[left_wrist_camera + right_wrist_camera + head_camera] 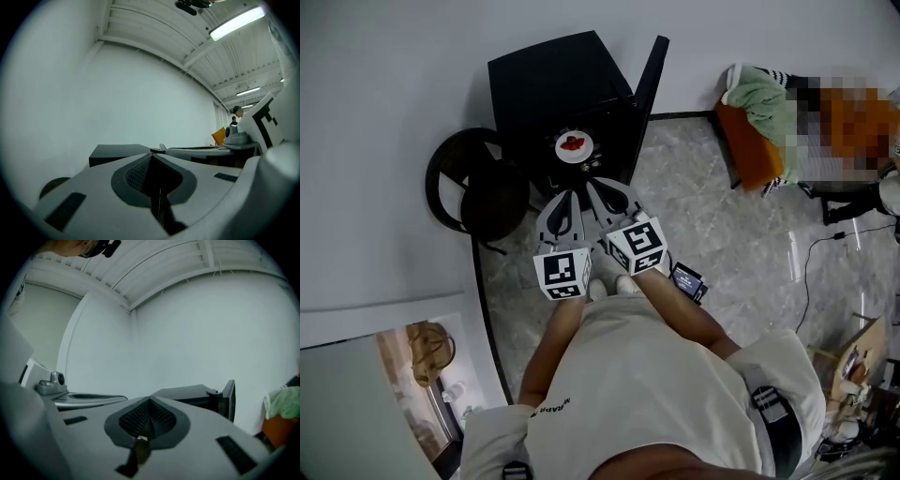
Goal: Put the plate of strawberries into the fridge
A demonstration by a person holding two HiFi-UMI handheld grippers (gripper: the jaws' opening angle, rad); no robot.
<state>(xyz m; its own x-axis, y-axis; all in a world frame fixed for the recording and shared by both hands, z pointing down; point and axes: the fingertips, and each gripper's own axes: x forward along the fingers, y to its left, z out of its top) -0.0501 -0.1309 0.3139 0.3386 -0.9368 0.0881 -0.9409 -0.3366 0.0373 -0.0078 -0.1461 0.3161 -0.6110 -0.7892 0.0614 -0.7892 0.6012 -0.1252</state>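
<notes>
A small white plate of red strawberries sits in the open front of the black mini fridge, apparently on a shelf. The fridge door stands swung open to the right. My left gripper and right gripper are side by side just in front of the fridge, a little short of the plate, both shut and empty. In the left gripper view the left gripper has its pads together, with the fridge beyond. The right gripper also has its jaws together, facing the fridge and its door.
A round black stool stands against the fridge's left side. An orange cushion with green cloth lies at the right wall. A small black device and a cable lie on the marble floor.
</notes>
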